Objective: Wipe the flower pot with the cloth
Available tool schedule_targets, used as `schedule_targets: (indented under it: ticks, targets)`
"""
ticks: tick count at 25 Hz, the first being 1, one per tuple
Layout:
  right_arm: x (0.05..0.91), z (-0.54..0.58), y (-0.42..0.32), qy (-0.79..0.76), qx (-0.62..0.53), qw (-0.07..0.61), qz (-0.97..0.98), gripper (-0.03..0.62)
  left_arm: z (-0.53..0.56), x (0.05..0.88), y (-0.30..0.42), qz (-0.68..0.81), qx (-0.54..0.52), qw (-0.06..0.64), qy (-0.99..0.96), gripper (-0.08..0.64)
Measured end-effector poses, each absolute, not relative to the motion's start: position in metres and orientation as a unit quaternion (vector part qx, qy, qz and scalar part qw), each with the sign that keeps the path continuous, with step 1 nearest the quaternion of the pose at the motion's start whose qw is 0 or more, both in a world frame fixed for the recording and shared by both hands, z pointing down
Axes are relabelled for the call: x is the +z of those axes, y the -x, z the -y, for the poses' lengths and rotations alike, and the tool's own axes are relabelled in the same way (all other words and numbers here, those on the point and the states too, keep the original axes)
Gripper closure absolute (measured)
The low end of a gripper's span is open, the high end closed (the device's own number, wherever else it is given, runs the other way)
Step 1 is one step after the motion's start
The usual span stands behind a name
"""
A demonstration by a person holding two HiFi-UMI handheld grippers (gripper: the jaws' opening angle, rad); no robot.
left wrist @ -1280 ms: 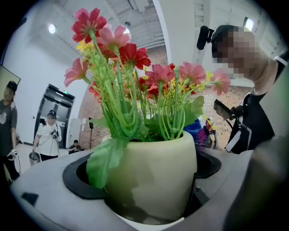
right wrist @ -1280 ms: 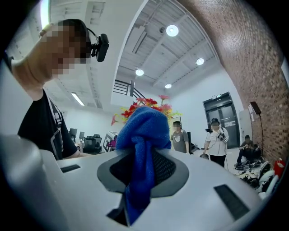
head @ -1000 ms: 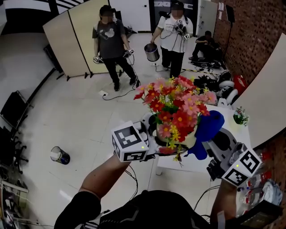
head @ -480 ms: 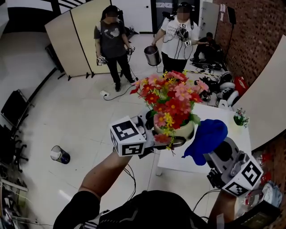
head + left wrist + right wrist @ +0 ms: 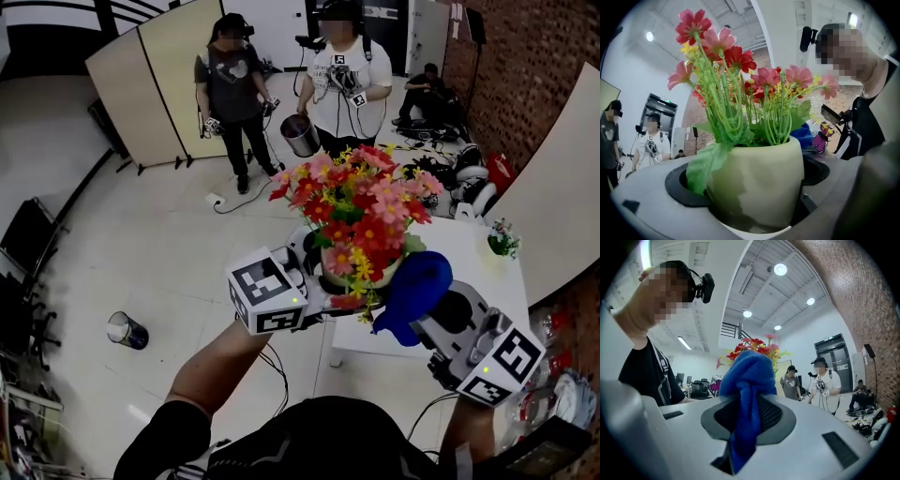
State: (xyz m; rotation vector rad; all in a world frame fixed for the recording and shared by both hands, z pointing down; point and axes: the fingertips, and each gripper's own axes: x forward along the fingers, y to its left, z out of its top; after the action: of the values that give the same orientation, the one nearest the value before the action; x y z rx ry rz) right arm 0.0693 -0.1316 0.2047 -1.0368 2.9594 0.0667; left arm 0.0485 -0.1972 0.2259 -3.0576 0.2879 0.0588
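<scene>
flower pot in left gripper, cloth beside

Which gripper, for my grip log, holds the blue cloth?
The right gripper: its jaws pinch the blue cloth, while the left gripper holds the flower pot.

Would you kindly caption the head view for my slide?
Left gripper holds a cream flower pot of red and pink flowers while the right gripper holds a blue cloth beside it.

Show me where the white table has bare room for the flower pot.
The white table is bare from beneath the held flower pot and blue cloth out to the small potted plant at its far corner. Gear crowds the floor beyond.
</scene>
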Motion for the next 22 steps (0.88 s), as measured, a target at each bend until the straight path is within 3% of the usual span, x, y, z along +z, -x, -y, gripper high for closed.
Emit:
schedule_targets:
  ticks: [16,22]
  targets:
    - [0.211,0.170,-0.112,0.323,-0.052,0.036,-0.944,0.528,0.159,0.239,-0.058,-0.021,0.024,0.034,0.999,-0.018]
    - [0.205,0.176,-0.135,0.275,-0.071,0.087,-0.955,0.528,0.132,0.230,-0.060,0.038,0.047,0.032,0.998,-0.018]
